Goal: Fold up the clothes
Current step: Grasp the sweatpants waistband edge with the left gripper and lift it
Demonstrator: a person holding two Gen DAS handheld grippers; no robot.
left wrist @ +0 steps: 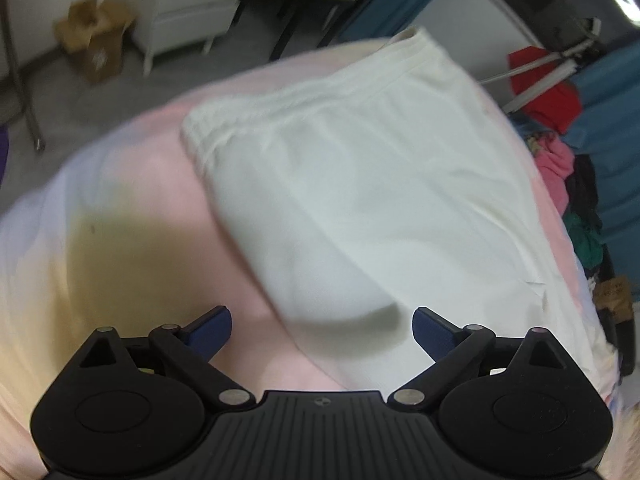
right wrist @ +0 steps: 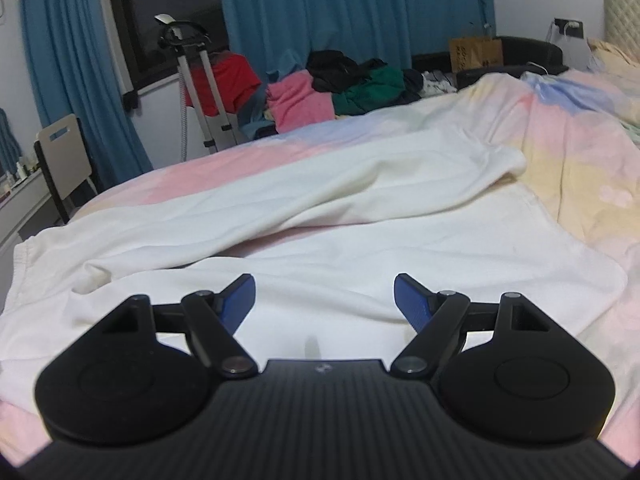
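Note:
A white pair of trousers (left wrist: 360, 184) lies spread on a pastel bedsheet (left wrist: 132, 208), its elastic waistband toward the far edge in the left wrist view. My left gripper (left wrist: 322, 330) is open and empty, hovering just above the near part of the garment. In the right wrist view the same white trousers (right wrist: 360, 248) lie with one leg folded loosely over the other, waistband at the left. My right gripper (right wrist: 324, 300) is open and empty, low over the near leg.
A pile of coloured clothes (right wrist: 340, 88) sits past the bed's far edge by blue curtains (right wrist: 340, 8). A garment steamer stand (right wrist: 196, 80), a chair (right wrist: 64, 160), a cardboard box (left wrist: 94, 40) and a white cabinet (left wrist: 192, 4) stand on the floor around the bed.

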